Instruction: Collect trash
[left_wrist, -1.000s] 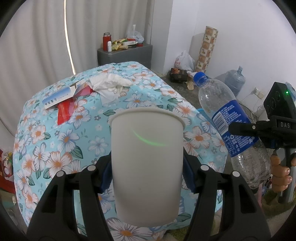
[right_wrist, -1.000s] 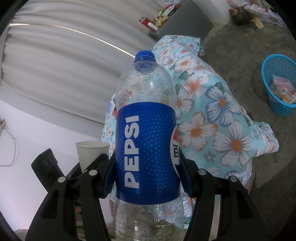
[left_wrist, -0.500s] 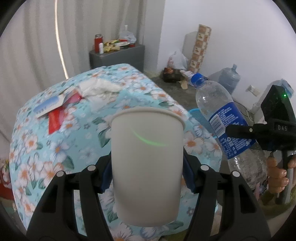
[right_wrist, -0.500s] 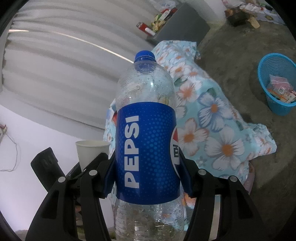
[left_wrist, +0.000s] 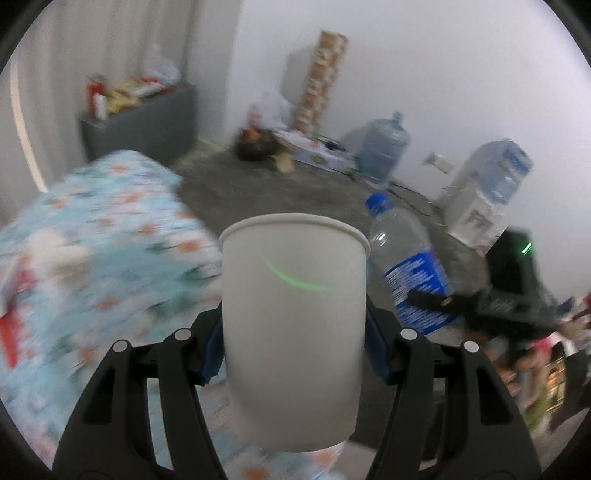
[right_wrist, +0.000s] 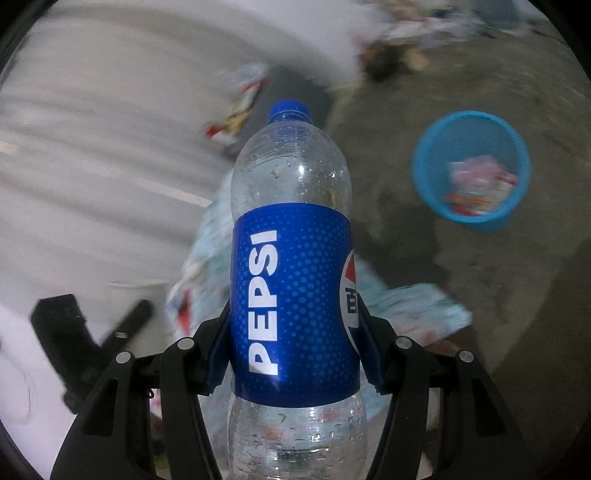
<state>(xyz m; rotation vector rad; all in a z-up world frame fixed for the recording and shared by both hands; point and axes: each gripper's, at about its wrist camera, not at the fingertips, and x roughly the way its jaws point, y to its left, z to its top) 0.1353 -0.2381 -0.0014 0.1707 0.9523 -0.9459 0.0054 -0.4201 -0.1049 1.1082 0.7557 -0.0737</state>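
Trash is already in both grippers and looks to be on its way to the bin. A white paper cup (left_wrist: 293, 328) sits upright in the left gripper (left_wrist: 294, 350), its blue pads (left_wrist: 212, 352) pressed against the cup's sides at about mid-height. The right gripper (right_wrist: 293, 349) pinches an empty Pepsi bottle (right_wrist: 291, 273) across its blue label, cap pointing away from the camera, droplets clinging inside the clear plastic. In the right wrist view a blue basket (right_wrist: 471, 168) stands on the grey floor (right_wrist: 517, 277), well apart from the bottle and up to its right, with some wrappers lying in it. The flowered tablecloth (left_wrist: 92, 251) shows at the left of the left wrist view and is smeared by blur, so what lies on it cannot be made out well. The step in hand appears to be the carry from table to basket, with neither item dropped yet. The next move calls for bringing one gripper over the basket's open mouth and spreading its fingers only once the item hangs above the rim; the tall bottle may tip out or bounce off the edge if let go off-centre.
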